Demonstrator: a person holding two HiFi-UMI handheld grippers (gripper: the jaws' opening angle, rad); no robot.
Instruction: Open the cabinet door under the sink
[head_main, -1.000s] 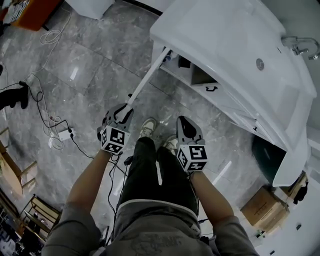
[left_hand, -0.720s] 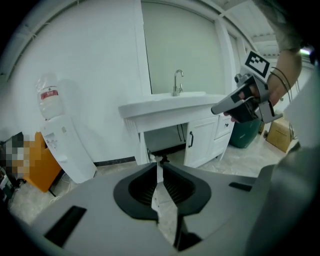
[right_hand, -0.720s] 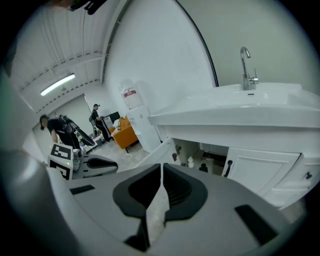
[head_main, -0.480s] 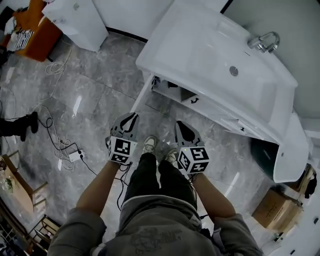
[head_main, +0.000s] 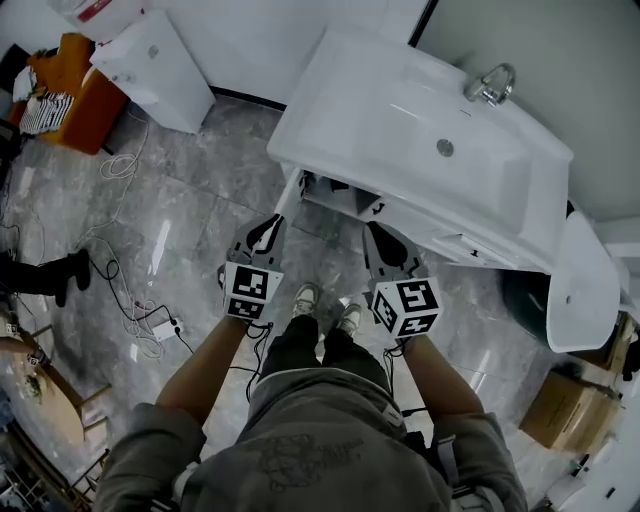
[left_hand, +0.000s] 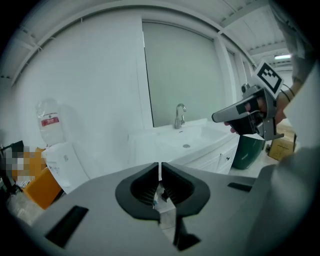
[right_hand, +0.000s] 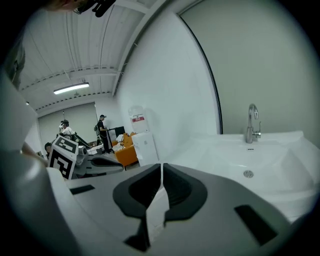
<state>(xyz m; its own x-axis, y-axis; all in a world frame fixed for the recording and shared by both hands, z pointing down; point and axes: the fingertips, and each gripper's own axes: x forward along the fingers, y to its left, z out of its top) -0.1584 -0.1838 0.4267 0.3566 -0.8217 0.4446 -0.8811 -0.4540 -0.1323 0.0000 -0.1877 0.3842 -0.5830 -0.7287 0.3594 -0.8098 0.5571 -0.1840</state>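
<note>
Left gripper (head_main: 272, 221): jaws closing, tips almost meeting, nothing between them. Right gripper (head_main: 376, 229): jaws drawn together, empty too. Both are held in the air in front of the person, pointing toward the sink (head_main: 400, 120), and neither touches anything.

Sink sits at 12 to 1 o'clock from the grippers in the head view, with the faucet (head_main: 487, 82) at its far side. Cabinet (head_main: 440, 228) runs beneath it. Its left door (head_main: 289, 190) stands swung out, seen edge-on as a thin white strip at 12 o'clock from the left gripper. The dark interior (head_main: 335, 190) shows just to the right of it. By that, the opening looks done.

Handling, judged from looks:
- Door is a thin, flat panel on hinges. It is probably light and stiff, and should swing on little force.
- Finish is glossy white, so likely slick. A pinch on a bare face would tend to slide.
- Best hold is the free edge, pinched across its thickness, or a pull. A small dark handle (head_main: 378, 208) shows on the next front, at 12 o'clock from the right gripper. Whether the open door has one like it cannot be seen.
- Pull should follow the hinge arc. A hard yank past the stop could strain the hinges.
</note>
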